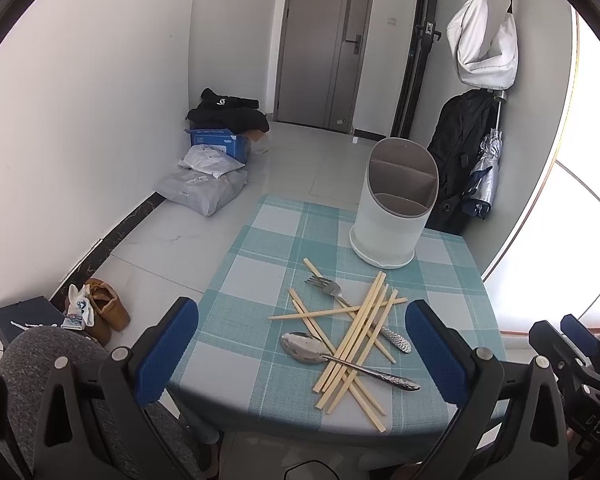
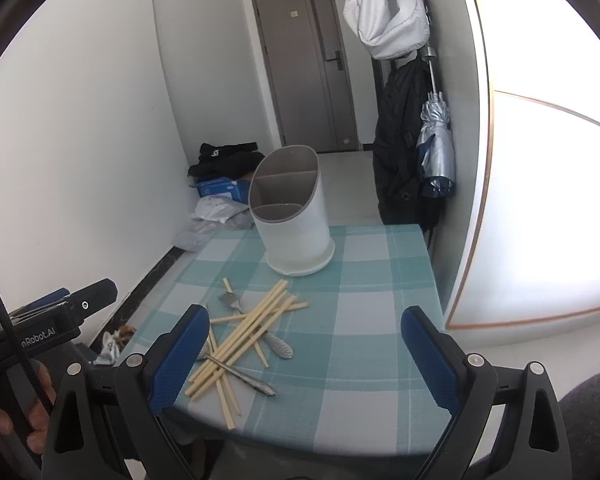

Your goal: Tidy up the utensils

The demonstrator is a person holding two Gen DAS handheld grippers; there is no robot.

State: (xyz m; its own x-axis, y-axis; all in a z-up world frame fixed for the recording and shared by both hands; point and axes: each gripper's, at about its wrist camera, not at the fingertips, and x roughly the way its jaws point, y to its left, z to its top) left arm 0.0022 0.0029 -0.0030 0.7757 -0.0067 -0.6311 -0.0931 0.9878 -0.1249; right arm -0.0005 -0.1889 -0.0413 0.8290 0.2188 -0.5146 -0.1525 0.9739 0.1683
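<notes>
Left wrist view: my left claw [image 1: 300,344] hangs spread wide and empty at the near table [image 1: 236,280] edge, and the chopsticks [image 1: 356,332], fork [image 1: 340,300] and spoon [image 1: 312,350] lie heaped just ahead, toward its right finger, long axes mostly running away toward the holder [image 1: 392,208]. Right wrist view: my right claw [image 2: 304,352] is equally agape and empty; the chopsticks [image 2: 244,340] sit by its left finger, so either hand reaches.

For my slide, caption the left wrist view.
Open left tool faces jumbled chopsticks, fork, spoon, empty holder.
</notes>
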